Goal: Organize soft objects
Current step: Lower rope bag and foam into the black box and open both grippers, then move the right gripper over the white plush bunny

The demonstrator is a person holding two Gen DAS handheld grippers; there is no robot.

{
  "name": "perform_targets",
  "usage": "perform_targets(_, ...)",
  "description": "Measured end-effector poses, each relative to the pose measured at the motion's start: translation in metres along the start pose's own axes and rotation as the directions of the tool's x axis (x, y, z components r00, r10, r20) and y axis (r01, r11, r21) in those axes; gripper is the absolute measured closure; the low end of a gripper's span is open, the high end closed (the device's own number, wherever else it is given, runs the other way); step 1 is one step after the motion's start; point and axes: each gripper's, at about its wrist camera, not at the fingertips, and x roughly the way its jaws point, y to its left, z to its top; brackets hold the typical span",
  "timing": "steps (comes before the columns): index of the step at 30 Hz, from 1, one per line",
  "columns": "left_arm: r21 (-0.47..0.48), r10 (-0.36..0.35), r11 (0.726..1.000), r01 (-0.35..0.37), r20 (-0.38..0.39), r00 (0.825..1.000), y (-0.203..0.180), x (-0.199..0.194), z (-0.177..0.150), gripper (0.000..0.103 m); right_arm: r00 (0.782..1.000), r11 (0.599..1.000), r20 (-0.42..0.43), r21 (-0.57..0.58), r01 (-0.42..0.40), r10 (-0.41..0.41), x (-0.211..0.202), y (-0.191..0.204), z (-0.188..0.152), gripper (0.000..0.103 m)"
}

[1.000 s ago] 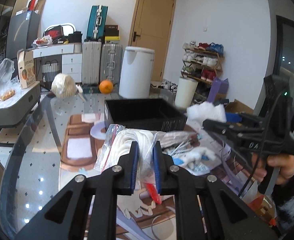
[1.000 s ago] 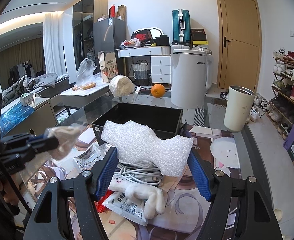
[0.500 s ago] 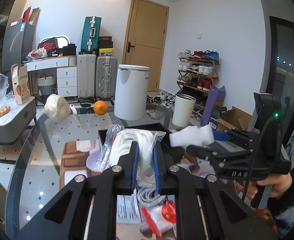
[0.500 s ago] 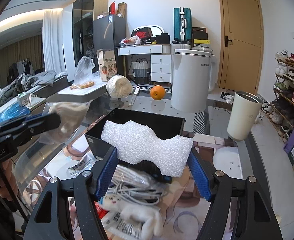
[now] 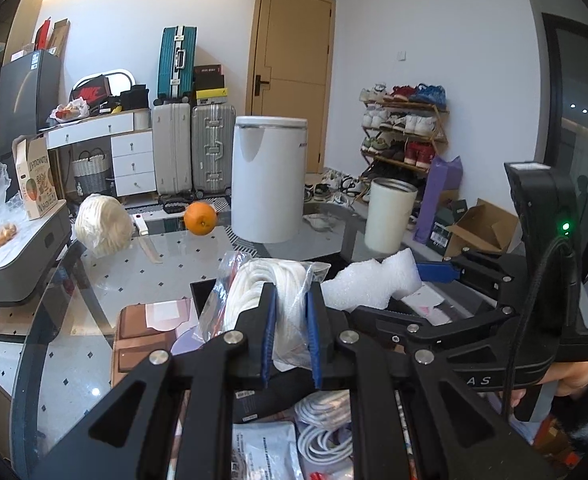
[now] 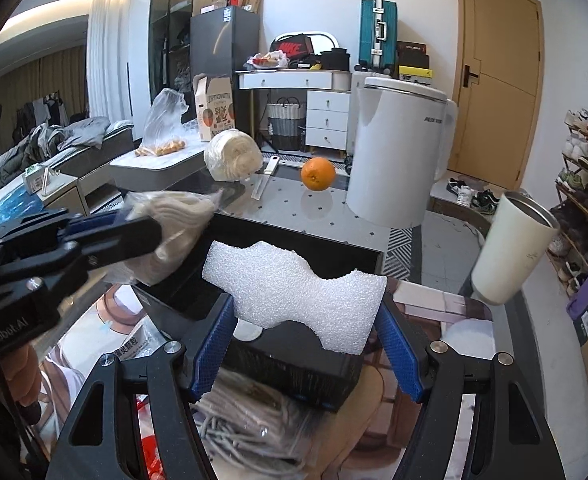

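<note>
- Two grippers each carry a soft thing, and both have travelled from above the clutter to above the black bin since a second ago.
- The left gripper is pressed almost together, pinching a bag of white rope between its blue pads; in the right view that bag hangs over the bin's near-left corner.
- The right gripper stands spread wide, clamping a white foam block that spans its pads.
- The black bin lies directly under the foam; earlier it sat farther ahead.
- Beyond it on the glass table stand an orange, a white appliance and a cream cup.
- "Robot.AI" reads on the left gripper's body; a Nike box sits on the far dresser.
</note>
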Motion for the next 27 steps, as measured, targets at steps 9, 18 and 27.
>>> perform_targets(9, -0.007, 0.034, 0.999, -0.035, -0.029, 0.999, 0.002, 0.011, -0.005, 0.053, 0.999, 0.999, -0.025, -0.035, 0.024, -0.025, 0.014, -0.004, -0.004, 0.021)
perform_targets(18, -0.036, 0.076, 0.996, -0.077, -0.023, 0.997, 0.002, -0.005, -0.019, 0.002, 1.000, 0.999, 0.004, 0.027, 0.028, -0.028, -0.012, -0.016, -0.019, 0.005)
perform_targets(27, -0.051, 0.111, 0.992, -0.112, -0.026, 0.993, 0.003, -0.023, -0.032, 0.000, 1.000, 0.994, 0.022, 0.109, 0.013, -0.015, -0.045, -0.027, -0.034, 0.001)
